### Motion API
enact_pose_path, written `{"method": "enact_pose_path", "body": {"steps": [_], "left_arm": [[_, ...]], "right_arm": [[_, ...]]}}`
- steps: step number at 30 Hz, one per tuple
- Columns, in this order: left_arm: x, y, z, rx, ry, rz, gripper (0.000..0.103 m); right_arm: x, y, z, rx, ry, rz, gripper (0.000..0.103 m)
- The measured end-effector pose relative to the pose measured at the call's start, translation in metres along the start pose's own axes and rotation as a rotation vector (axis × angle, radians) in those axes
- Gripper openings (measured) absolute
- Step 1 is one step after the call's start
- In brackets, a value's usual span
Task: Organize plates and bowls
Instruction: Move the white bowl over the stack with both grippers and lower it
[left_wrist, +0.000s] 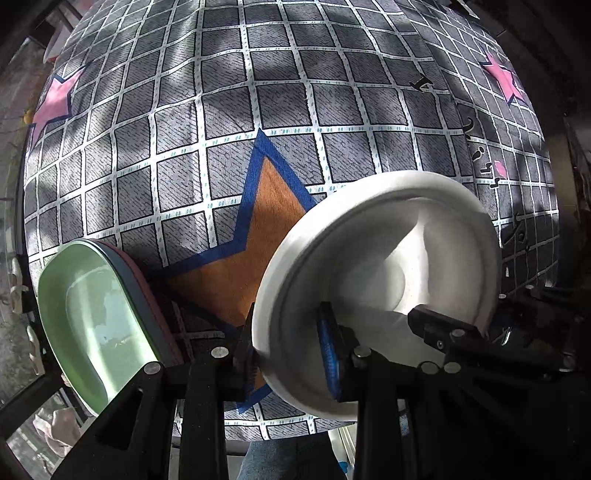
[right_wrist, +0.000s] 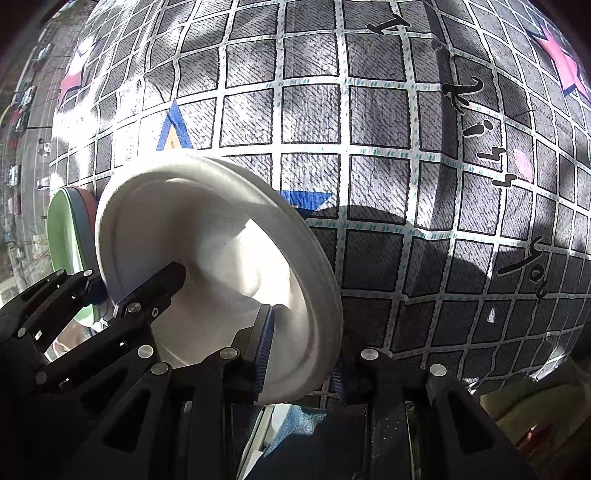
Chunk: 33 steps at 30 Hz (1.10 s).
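A white bowl-like plate (left_wrist: 384, 280) is held tilted above the checked cloth (left_wrist: 258, 110). My left gripper (left_wrist: 291, 363) is shut on its near rim, one blue pad inside, the other finger outside. My right gripper (right_wrist: 299, 369) is shut on the opposite rim of the same white plate (right_wrist: 221, 266). The right gripper's fingers also show in the left wrist view (left_wrist: 443, 328). A stack of oval dishes, green on top (left_wrist: 92, 317), stands at the left, and shows in the right wrist view (right_wrist: 68, 236).
The cloth (right_wrist: 406, 147) has grey squares, an orange star (left_wrist: 251, 266) and pink stars (left_wrist: 51, 103). The table edge runs along the bottom and left. Below it is a blue-clad leg (left_wrist: 280, 458).
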<state>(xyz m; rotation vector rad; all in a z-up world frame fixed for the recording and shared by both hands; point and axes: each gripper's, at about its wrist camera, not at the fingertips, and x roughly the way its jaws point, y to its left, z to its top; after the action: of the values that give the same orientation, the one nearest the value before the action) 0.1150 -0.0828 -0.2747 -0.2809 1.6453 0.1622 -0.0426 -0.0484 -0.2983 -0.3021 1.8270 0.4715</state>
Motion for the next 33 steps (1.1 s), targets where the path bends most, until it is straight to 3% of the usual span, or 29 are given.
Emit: {"method": "enact_pose_path", "body": {"steps": [7, 14, 17, 19, 25, 33], "left_arm": [[-0.029, 0.029, 0.004, -0.054, -0.081, 0.008, 0.032], [-0.054, 0.074, 0.002, -0.138, -0.143, 0.021, 0.032], [-0.064, 0.088, -0.006, -0.187, -0.163, 0.032, 0.032], [-0.078, 0.074, -0.023, -0.229, -0.176, 0.042, 0.032], [-0.086, 0.119, -0.046, -0.345, -0.188, 0.062, 0.031], [-0.071, 0.165, -0.078, -0.471, -0.147, 0.054, 0.031]], "right_arm": [[-0.016, 0.043, 0.008, -0.042, -0.047, -0.012, 0.031], [-0.032, 0.108, 0.037, -0.121, -0.087, -0.026, 0.031], [-0.033, 0.14, 0.043, -0.167, -0.099, -0.029, 0.031], [-0.033, 0.164, 0.046, -0.202, -0.103, -0.028, 0.031], [0.003, 0.208, 0.05, -0.315, -0.105, -0.031, 0.031], [0.05, 0.267, 0.056, -0.408, -0.058, -0.038, 0.031]]}}
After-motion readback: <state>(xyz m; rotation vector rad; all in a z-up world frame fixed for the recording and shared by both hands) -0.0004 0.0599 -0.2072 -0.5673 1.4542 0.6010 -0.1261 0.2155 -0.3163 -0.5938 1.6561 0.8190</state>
